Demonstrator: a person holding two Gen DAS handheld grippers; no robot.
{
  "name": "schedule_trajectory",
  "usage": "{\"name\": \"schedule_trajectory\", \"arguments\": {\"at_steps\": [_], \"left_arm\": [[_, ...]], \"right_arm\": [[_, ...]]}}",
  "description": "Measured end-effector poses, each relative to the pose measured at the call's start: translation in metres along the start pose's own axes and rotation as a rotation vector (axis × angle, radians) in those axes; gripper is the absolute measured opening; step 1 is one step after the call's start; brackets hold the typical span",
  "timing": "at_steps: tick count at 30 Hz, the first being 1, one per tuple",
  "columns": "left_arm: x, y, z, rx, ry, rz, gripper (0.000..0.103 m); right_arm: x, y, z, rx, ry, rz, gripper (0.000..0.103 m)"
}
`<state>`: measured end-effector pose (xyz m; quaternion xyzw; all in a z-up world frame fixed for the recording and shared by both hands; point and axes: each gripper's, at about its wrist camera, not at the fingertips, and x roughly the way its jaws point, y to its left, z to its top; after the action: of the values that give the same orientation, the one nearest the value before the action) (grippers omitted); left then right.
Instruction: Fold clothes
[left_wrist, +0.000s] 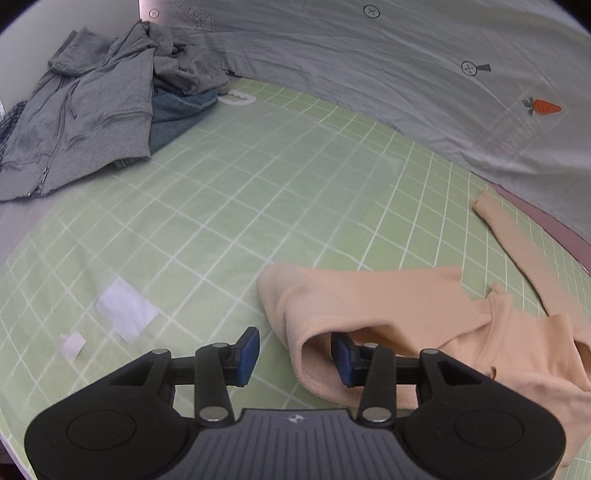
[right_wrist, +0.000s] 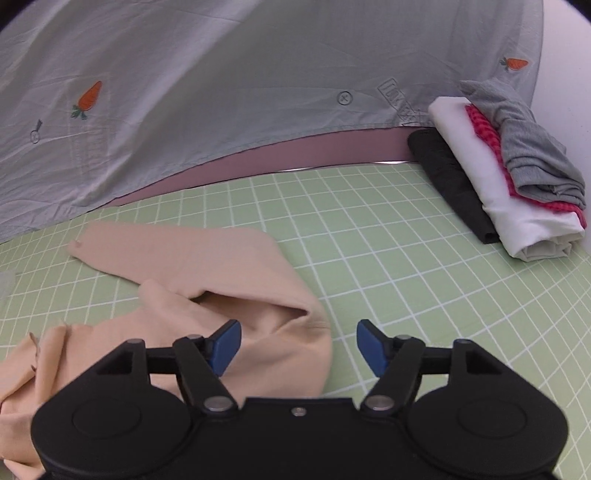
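A peach long-sleeved garment (left_wrist: 388, 306) lies crumpled on the green grid mat (left_wrist: 258, 192). One sleeve (left_wrist: 517, 240) stretches away to the right. My left gripper (left_wrist: 295, 354) is open, low over the mat, with its right finger pad (left_wrist: 341, 358) under a raised fold of the peach cloth. In the right wrist view the same garment (right_wrist: 207, 280) lies to the left, and my right gripper (right_wrist: 297, 347) is open over its right edge, straddling cloth and bare mat (right_wrist: 388, 258).
A heap of unfolded grey and blue clothes (left_wrist: 92, 107) sits at the mat's far left. A stack of folded clothes (right_wrist: 506, 177) sits at the far right. A grey carrot-print sheet (right_wrist: 221, 92) hangs behind. Two white paper scraps (left_wrist: 125, 308) lie on the mat.
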<state>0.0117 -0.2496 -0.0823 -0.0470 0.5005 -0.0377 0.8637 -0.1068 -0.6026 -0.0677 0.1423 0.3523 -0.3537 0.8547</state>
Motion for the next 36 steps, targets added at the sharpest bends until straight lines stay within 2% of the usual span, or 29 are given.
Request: {"name": "schedule_trajectory", "arguments": {"at_steps": [3,6,11,13,14,16,17,19,20,23,29,30,36], "left_arm": [[0.004,0.002,-0.007,-0.008,0.039,0.018,0.054],[0.006,0.003,-0.009,0.001,0.057,0.042,0.059],[0.004,0.009,-0.007,-0.011,0.055,0.044,0.062],[0.004,0.009,-0.006,-0.014,0.056,0.044,0.062],[0.004,0.009,-0.006,-0.015,0.057,0.044,0.062],[0.003,0.009,-0.007,-0.014,0.058,0.044,0.062],[0.001,0.008,-0.007,-0.007,0.054,0.042,0.062],[-0.002,0.007,-0.008,0.000,0.046,0.040,0.062],[-0.004,0.006,-0.009,0.002,0.042,0.039,0.062],[-0.010,0.007,-0.015,0.002,0.032,0.042,0.062],[-0.021,0.010,-0.033,0.006,0.047,0.031,0.062],[-0.023,0.012,-0.035,0.007,0.043,0.032,0.062],[-0.030,0.016,-0.040,-0.010,0.036,0.045,0.062]], "right_arm": [[0.000,0.037,-0.002,-0.079,0.003,0.096,0.077],[0.008,0.067,-0.010,-0.125,0.068,0.159,0.082],[0.030,0.082,-0.023,-0.076,0.214,0.135,0.082],[0.029,0.074,-0.026,-0.047,0.232,0.161,0.068],[0.026,0.069,-0.027,-0.030,0.233,0.178,0.053],[0.021,0.058,-0.028,0.004,0.234,0.213,0.038],[0.018,0.053,-0.028,0.022,0.235,0.230,0.026],[0.013,0.042,-0.029,0.056,0.235,0.264,0.018],[0.007,0.035,-0.030,0.073,0.226,0.274,0.011],[-0.012,0.013,-0.034,0.102,0.195,0.273,0.006],[-0.030,-0.004,-0.050,0.096,0.180,0.246,0.006],[-0.034,-0.007,-0.051,0.089,0.167,0.238,0.001],[-0.052,-0.034,-0.045,0.113,0.103,0.155,0.000]]}}
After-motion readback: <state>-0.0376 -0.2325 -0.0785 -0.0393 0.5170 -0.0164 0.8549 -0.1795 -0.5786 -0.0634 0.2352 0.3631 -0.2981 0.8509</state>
